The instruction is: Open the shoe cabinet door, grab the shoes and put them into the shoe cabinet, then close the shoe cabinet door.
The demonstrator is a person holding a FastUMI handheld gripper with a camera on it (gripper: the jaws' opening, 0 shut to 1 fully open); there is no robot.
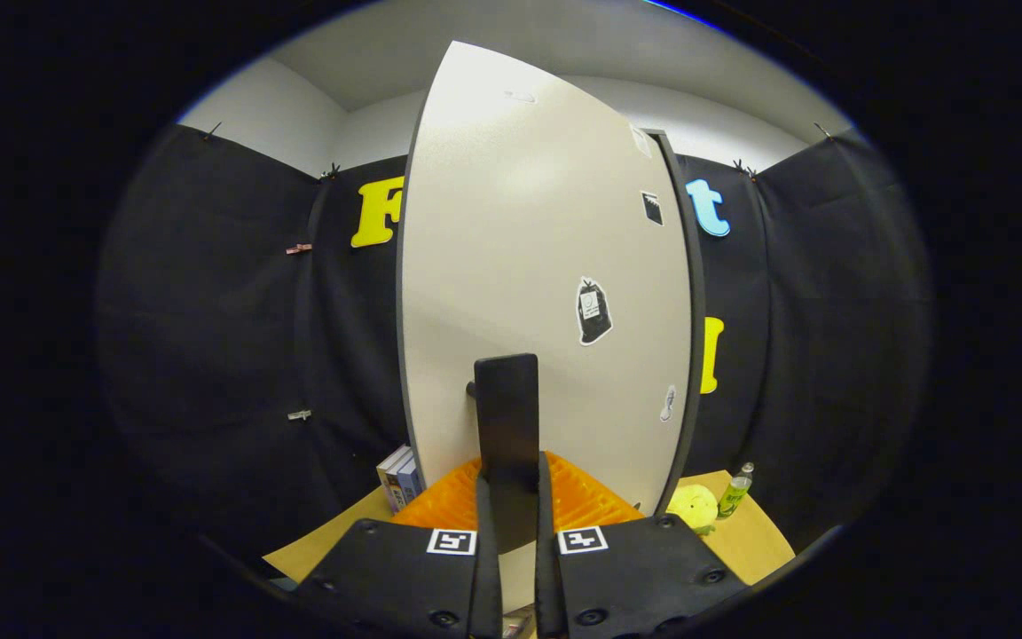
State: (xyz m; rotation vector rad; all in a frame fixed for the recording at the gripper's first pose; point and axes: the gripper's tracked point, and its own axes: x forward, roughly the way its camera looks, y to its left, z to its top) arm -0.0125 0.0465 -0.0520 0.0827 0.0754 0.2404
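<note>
The white cabinet door (529, 266) stands upright close in front of me, with dark edges and a few small stickers on its face. A black flat handle (506, 408) sticks out from the door low on its left half. My gripper (509, 486) is shut on the lower part of this handle, one finger pressing on each side of it. The door face hides the inside of the cabinet.
A couple of books (398, 479) stand on the wooden surface (755, 541) just left of the door's foot. To the right of the door sit a round yellow object (694, 506) and a small green bottle (735, 490). Black cloth walls close in on both sides.
</note>
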